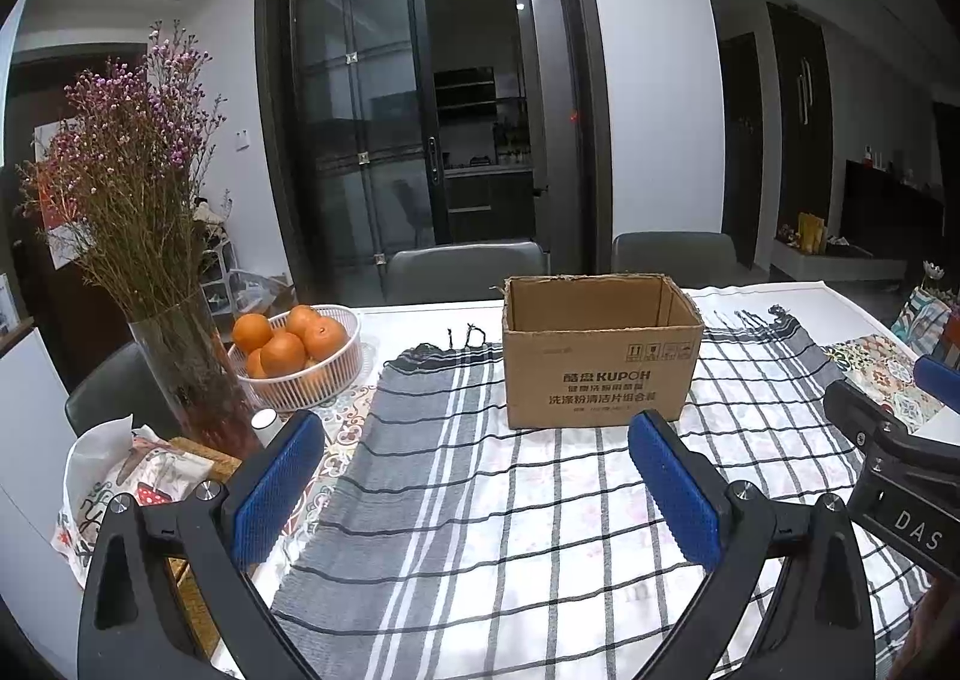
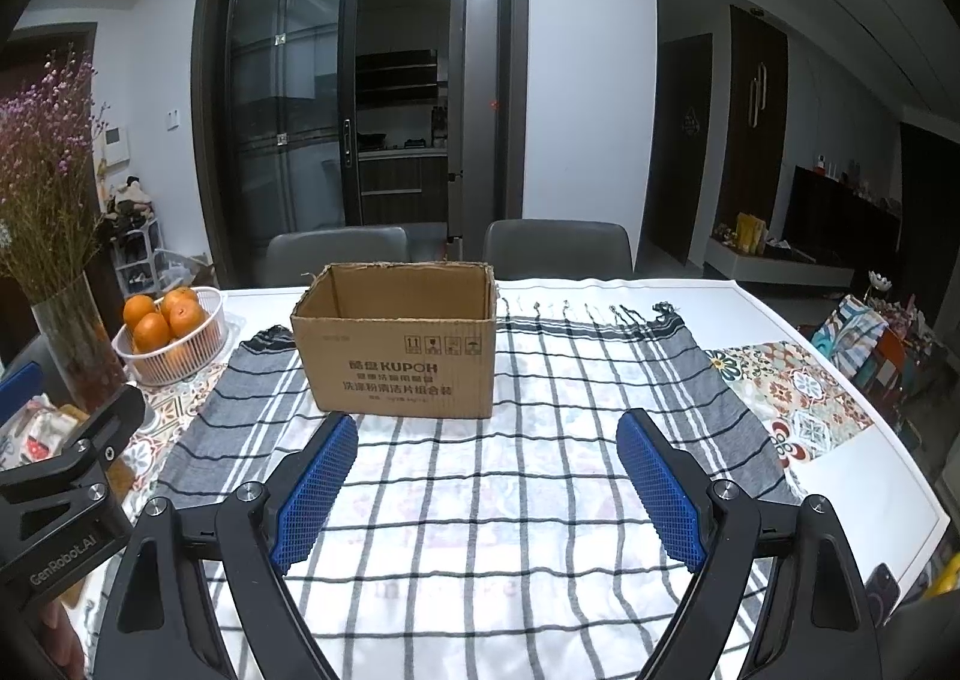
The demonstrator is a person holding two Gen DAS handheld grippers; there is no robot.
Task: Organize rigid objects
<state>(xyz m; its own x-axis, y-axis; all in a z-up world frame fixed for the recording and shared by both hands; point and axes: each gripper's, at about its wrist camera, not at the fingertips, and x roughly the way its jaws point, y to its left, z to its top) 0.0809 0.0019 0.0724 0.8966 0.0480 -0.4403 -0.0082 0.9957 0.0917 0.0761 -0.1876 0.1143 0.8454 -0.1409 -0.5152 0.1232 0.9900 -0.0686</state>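
An open brown cardboard box (image 1: pixel 602 362) stands upright on a checked grey-and-white cloth (image 1: pixel 480 500) on the table; its inside looks empty from here. It also shows in the right wrist view (image 2: pixel 399 356). My left gripper (image 1: pixel 477 440) is open and empty, above the cloth in front of the box. My right gripper (image 2: pixel 486 434) is open and empty, also in front of the box. The right gripper's body shows at the right edge of the left wrist view (image 1: pixel 888 440); the left one's at the left edge of the right wrist view (image 2: pixel 72 476).
A white basket of oranges (image 1: pixel 297 350) and a glass vase of dried flowers (image 1: pixel 180 362) stand at the left. A printed bag (image 1: pixel 120 488) lies at the near left. Two grey chairs (image 2: pixel 558 248) stand behind the table. The table's right edge (image 2: pixel 870 398) is close.
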